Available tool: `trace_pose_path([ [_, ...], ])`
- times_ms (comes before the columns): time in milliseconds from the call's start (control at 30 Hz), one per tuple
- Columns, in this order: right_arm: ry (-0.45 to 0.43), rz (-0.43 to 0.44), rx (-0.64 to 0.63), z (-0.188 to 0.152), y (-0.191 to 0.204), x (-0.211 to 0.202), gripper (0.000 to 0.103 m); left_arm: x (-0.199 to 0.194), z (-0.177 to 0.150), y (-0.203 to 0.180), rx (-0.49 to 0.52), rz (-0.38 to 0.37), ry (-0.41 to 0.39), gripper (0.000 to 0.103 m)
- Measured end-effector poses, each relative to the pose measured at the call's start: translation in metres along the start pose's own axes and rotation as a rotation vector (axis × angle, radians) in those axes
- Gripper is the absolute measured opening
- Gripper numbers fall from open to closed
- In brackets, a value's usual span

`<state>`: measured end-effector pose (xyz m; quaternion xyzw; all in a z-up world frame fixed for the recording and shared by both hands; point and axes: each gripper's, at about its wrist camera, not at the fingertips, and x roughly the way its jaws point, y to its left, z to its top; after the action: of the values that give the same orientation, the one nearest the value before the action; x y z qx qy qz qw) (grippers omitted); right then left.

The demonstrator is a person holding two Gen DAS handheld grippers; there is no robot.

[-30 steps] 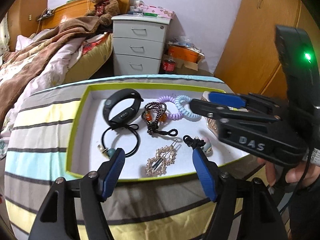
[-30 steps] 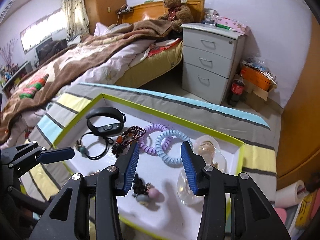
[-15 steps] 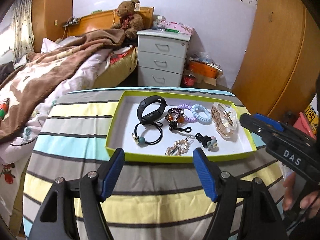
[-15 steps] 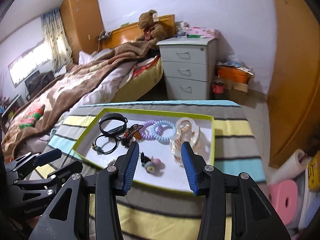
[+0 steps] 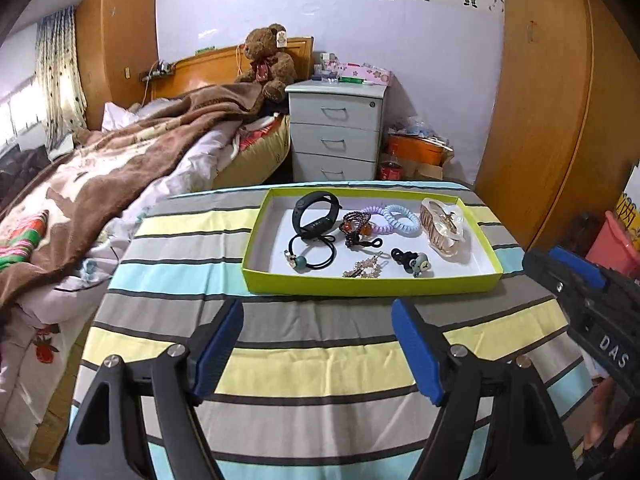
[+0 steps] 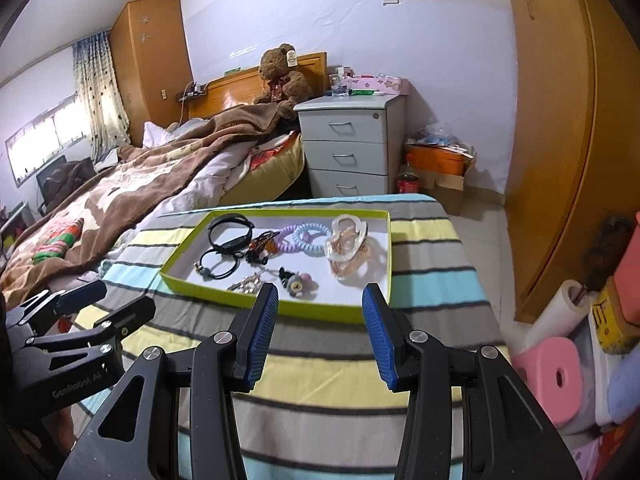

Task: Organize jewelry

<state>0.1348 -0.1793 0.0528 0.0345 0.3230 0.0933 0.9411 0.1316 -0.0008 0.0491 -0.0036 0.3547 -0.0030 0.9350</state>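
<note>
Right gripper body carries white lettering "DAS". Left gripper body carries a faint marking, apparently "GenRobot.AI".

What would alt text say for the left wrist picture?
A shallow lime-green cardboard tray of hair ties and jewelry sits on a striped tablecloth, beyond the open, empty left gripper with blue-padded fingers. A bedroom lies behind.

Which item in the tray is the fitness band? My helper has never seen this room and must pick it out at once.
On the striped tablecloth sits a shallow lime-green tray with a white floor. In its far left corner is the fitness band. It is the only wide, smooth, plain black strap there, standing on edge as a loop, unlike the thin black hair tie just in front of it or the beaded bracelet beside it.
</note>
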Motion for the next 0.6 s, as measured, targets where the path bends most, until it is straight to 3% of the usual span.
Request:
trace_pose_path([
  [600,-0.017,0.003,0.002,-0.013,0.009,-0.017,0.045,-0.013,-0.011,0.003,-0.035,-0.056,0.002,0.08],
])
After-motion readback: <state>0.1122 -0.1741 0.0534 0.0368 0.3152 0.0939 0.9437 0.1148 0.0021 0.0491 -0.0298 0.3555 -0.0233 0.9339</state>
